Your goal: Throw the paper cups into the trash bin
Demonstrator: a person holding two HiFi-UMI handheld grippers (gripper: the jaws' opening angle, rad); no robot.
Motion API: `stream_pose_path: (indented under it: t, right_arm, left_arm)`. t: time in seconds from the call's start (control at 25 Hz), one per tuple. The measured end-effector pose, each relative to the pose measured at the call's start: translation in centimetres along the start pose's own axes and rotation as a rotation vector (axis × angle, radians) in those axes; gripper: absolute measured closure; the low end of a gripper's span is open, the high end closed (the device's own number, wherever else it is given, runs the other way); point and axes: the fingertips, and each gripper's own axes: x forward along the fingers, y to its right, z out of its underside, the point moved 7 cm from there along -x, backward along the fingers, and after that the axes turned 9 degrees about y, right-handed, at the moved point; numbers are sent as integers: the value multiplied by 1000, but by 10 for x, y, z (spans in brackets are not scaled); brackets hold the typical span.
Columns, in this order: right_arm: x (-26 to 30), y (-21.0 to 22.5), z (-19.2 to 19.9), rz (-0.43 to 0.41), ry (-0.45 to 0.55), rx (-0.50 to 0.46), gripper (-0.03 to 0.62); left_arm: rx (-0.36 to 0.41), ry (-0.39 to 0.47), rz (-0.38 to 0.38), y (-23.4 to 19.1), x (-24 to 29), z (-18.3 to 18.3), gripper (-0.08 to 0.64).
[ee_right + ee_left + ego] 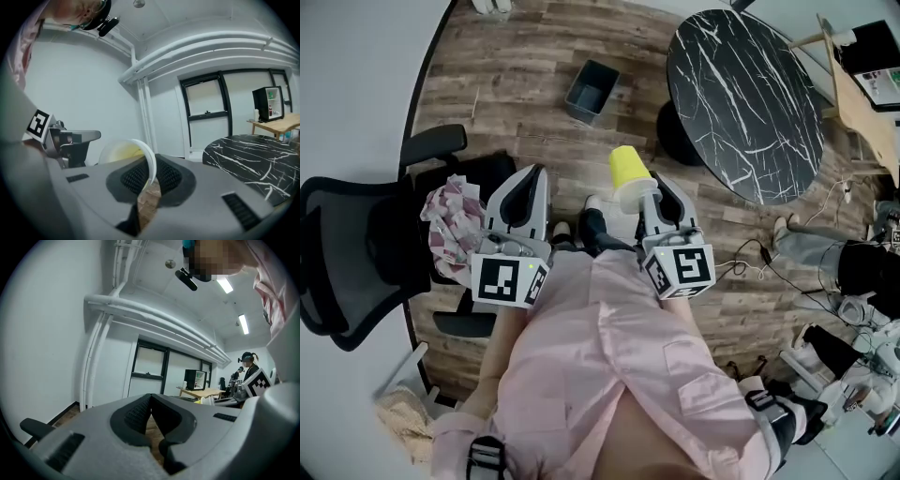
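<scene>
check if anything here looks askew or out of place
Mainly the yellow paper cup: the right gripper pinches one wall at the rim, so it sticks out tilted, not upright. A crumpled pink-and-white cloth lies heaped on the black chair. The trash bin stands upright.

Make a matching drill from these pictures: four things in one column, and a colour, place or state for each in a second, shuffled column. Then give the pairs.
Things
1. paper cup
2. trash bin
3. round table
4. left gripper

Descriptions
A. black with white veins
B. jaws together, nothing between them
C. pinched by its rim in the right gripper
D. standing on the wooden floor, open top up

Pairs: 1-C, 2-D, 3-A, 4-B
</scene>
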Motion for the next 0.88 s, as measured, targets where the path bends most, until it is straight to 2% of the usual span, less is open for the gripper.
stream_pose_path:
  t: [0.24,0.56,0.88]
  right_arm:
    - [10,34,0,-6,6,1,548]
    - [21,49,-1,-17,7,10,548]
    - [41,54,-3,26,-3,23,548]
  left_arm:
    - [9,31,-46,6,26,3,546]
    - [28,16,-76,4,38,3,546]
    - [17,16,-54,-15,63,0,546]
